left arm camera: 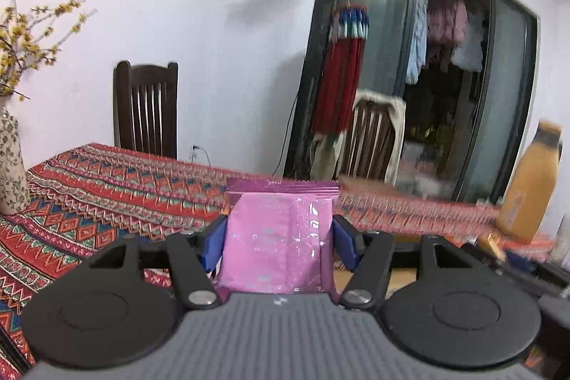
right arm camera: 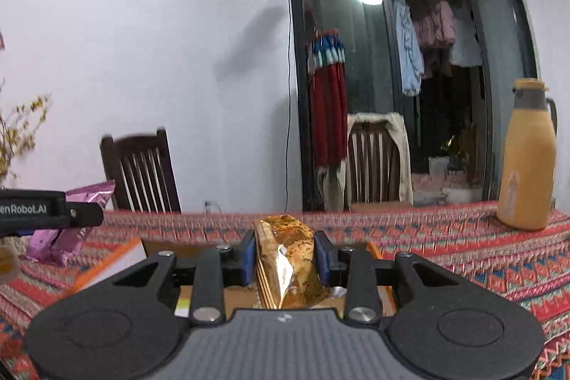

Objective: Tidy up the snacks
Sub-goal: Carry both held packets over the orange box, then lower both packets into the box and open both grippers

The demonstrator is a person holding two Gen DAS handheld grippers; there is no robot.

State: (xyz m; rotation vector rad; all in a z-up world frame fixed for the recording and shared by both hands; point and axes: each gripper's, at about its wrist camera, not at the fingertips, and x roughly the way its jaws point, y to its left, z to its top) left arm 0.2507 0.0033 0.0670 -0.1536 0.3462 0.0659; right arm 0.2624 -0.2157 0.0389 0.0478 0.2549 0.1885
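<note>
A dining table covered by a red patterned tablecloth (right arm camera: pixel 463 237) is seen before a white wall and a dark glass door with laundry behind it. At the tabletop's far left a floral vase (left arm camera: pixel 10 166) of yellow blossom is set; a dark wooden chair (left arm camera: pixel 146 109) is drawn up at the far edge.

A pink snack packet (left arm camera: pixel 278 244) is clamped upright by the left gripper (left arm camera: pixel 279 237), its blue pads pressed on both side edges, and is carried clear of the cloth. A gold snack packet (right arm camera: pixel 285 259) is pinched likewise by the right gripper (right arm camera: pixel 285 255), above an open cardboard box (right arm camera: pixel 135 255) near the front edge. At the far right an orange thermos jug (right arm camera: pixel 527 159) is stood.

Both packets are best kept level and lightly squeezed so the contents are not crushed. If the box is the destination, each should be lowered fully inside before it is let go, well apart from the jug.
</note>
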